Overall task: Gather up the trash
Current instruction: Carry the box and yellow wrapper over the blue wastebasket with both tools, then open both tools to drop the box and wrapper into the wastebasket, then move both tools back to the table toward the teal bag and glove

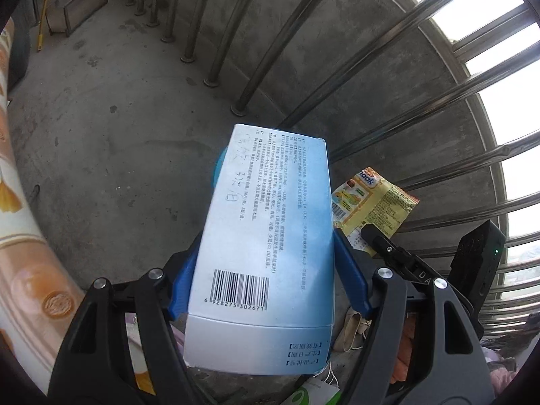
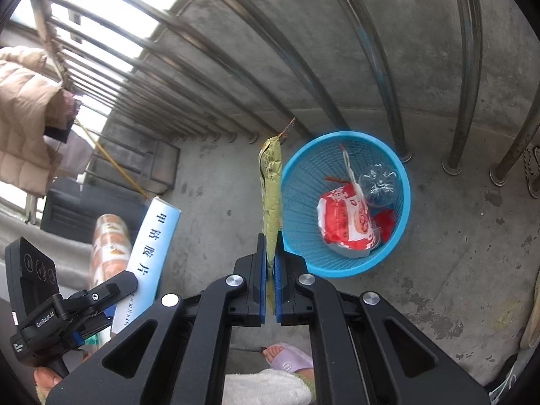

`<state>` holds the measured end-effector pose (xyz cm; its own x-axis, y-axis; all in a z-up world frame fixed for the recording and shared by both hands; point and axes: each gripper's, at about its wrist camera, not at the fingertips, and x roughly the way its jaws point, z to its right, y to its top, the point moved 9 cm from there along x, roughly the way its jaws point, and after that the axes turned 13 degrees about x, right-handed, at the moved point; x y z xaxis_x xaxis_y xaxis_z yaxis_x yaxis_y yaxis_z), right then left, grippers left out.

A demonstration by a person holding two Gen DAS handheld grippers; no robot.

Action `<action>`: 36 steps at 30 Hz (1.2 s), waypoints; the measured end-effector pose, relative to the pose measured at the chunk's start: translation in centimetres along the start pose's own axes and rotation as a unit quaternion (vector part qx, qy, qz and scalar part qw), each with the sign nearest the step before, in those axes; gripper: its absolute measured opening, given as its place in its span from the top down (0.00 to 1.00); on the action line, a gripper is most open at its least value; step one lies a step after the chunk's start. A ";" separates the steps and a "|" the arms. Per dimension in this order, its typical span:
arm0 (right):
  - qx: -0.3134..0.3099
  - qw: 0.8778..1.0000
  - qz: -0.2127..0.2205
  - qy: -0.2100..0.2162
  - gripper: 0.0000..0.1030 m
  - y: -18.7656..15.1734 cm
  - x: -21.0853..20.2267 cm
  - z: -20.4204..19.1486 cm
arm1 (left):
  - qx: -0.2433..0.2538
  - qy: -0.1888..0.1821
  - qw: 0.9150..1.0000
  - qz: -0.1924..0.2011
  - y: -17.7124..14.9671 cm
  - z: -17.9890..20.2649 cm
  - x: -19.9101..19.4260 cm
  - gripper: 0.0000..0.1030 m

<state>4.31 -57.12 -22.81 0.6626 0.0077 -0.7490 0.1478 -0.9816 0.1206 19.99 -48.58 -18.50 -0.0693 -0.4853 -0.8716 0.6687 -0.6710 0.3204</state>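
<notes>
My left gripper (image 1: 266, 263) is shut on a white and blue medicine box (image 1: 266, 236) with a barcode, held above the concrete floor. The box also shows in the right wrist view (image 2: 148, 256), at the left. My right gripper (image 2: 270, 256) is shut on a yellow snack wrapper (image 2: 271, 195), held edge-on just left of a blue mesh basket (image 2: 293, 182). The wrapper also shows in the left wrist view (image 1: 371, 202), right of the box. The basket holds a red and white packet (image 2: 347, 226), a clear plastic bottle (image 2: 379, 182) and a red scrap. In the left wrist view only a blue sliver of the basket (image 1: 217, 168) shows behind the box.
Steel railing bars (image 2: 388, 77) stand along the concrete wall behind the basket. A metal-framed box (image 1: 77, 6) stands far back. A patterned cloth roll (image 1: 13, 209) lies at left. My slippered foot (image 2: 287, 359) is below the gripper. A beige jacket (image 2: 27, 114) hangs at left.
</notes>
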 end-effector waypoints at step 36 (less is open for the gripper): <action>-0.020 0.998 -0.018 0.057 0.48 -0.7 2.2 -5.4 | -0.083 0.049 0.984 0.149 -6.9 -12.9 -17.6 0.22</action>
<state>9.58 -55.41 -21.01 0.7349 0.0673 -0.6748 0.2007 -0.9721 0.1216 26.13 -28.16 -10.16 0.2148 -0.5851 -0.7820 0.7603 -0.4024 0.5099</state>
